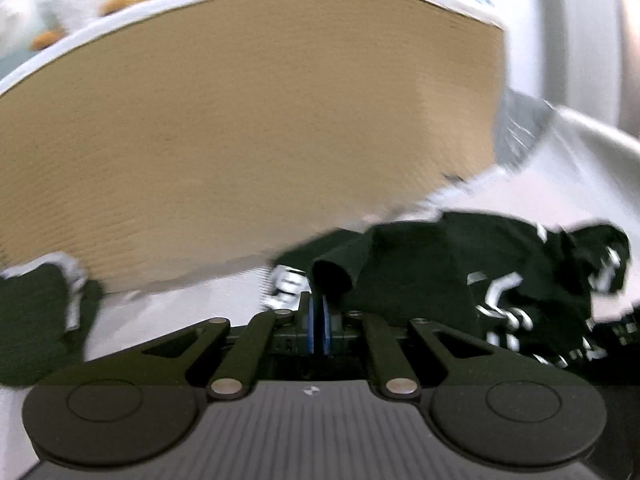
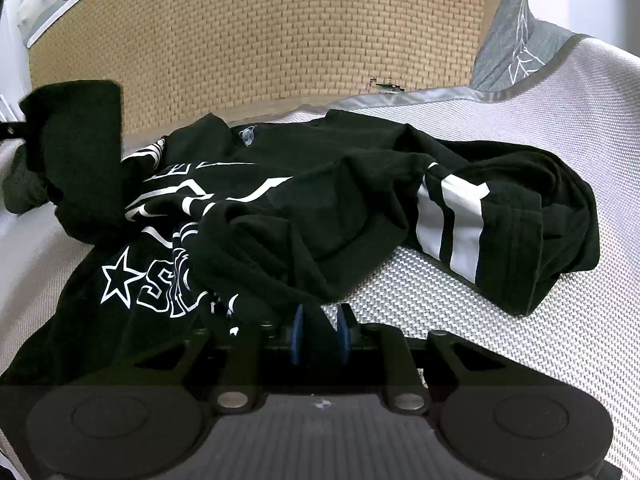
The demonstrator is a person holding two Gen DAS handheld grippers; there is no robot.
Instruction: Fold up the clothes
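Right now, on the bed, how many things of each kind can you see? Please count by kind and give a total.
Black garment with white print: 1
White textured cover: 1
Tan woven headboard: 1
Grey patterned pillow: 1
Hand-held gripper: 2, left, right
Total: 6

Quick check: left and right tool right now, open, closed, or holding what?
Left tool: closed, pinching an edge of the black shirt.
Right tool: pads slightly apart with a fold of the black shirt at them; a grip cannot be told.
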